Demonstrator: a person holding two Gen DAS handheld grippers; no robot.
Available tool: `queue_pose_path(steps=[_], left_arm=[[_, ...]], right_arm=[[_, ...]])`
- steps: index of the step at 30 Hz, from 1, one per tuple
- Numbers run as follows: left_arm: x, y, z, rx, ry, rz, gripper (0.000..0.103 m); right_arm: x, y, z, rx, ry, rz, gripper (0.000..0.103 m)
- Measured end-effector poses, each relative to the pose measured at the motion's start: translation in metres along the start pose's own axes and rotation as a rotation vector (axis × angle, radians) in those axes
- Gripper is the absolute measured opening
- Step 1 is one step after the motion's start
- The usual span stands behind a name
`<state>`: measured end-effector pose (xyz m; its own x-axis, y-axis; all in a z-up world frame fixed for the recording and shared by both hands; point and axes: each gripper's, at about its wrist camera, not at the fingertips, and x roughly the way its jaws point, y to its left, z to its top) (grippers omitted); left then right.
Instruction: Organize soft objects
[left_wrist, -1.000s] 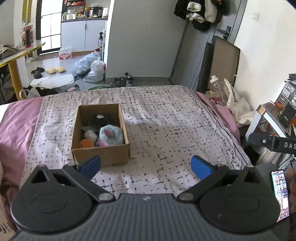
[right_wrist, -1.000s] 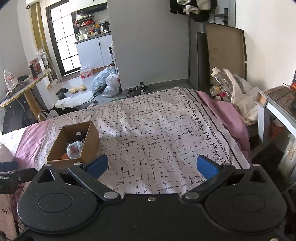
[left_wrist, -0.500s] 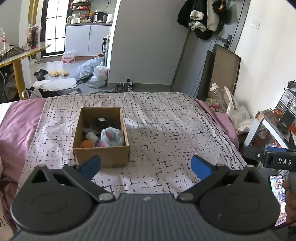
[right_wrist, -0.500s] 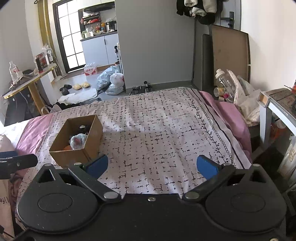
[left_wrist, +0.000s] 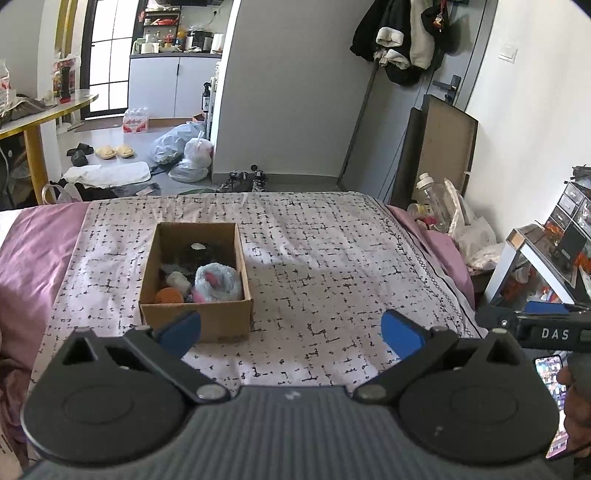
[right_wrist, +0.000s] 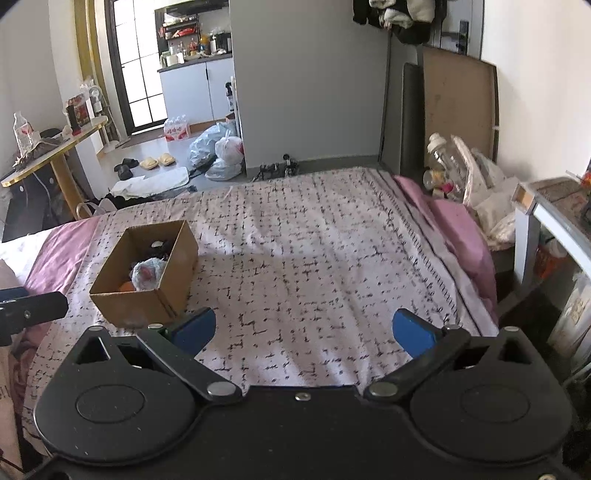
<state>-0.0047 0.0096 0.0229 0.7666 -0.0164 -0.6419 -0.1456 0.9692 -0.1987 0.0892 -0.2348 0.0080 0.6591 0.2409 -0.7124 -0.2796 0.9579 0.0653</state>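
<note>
An open cardboard box (left_wrist: 195, 317) (right_wrist: 147, 302) sits on the patterned bed cover (left_wrist: 332, 266) (right_wrist: 314, 266), left of centre. Inside it lie several soft things: a pale blue and pink bundle (left_wrist: 216, 282) (right_wrist: 147, 273), an orange ball (left_wrist: 168, 295), a small white piece (left_wrist: 177, 278) and dark items at the back. My left gripper (left_wrist: 290, 330) hangs open in front of the box, holding nothing. My right gripper (right_wrist: 303, 330) is open too, above the near part of the bed, right of the box. Its dark finger shows in the left wrist view at the right edge.
A pink sheet (left_wrist: 33, 251) borders the cover on both sides. A phone (left_wrist: 552, 373) and a person's hand are at the lower right. A white side table (right_wrist: 546, 221), bottles and bags (right_wrist: 454, 166) stand right of the bed. Floor clutter and a yellow table (left_wrist: 44, 110) lie beyond.
Both grippers have pulled back and tilted up a little, so the box and bed look lower and farther. Both stay open and empty.
</note>
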Motion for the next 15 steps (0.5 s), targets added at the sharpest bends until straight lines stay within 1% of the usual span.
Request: queue_pose_path(steps=[15], left_arm=[[-0.0023, 0.0046, -0.0043, -0.020, 0.006, 0.009, 0.103]], right_arm=[[-0.0001, 0.0066, 0.0004, -0.022, -0.004, -0.009, 0.103]])
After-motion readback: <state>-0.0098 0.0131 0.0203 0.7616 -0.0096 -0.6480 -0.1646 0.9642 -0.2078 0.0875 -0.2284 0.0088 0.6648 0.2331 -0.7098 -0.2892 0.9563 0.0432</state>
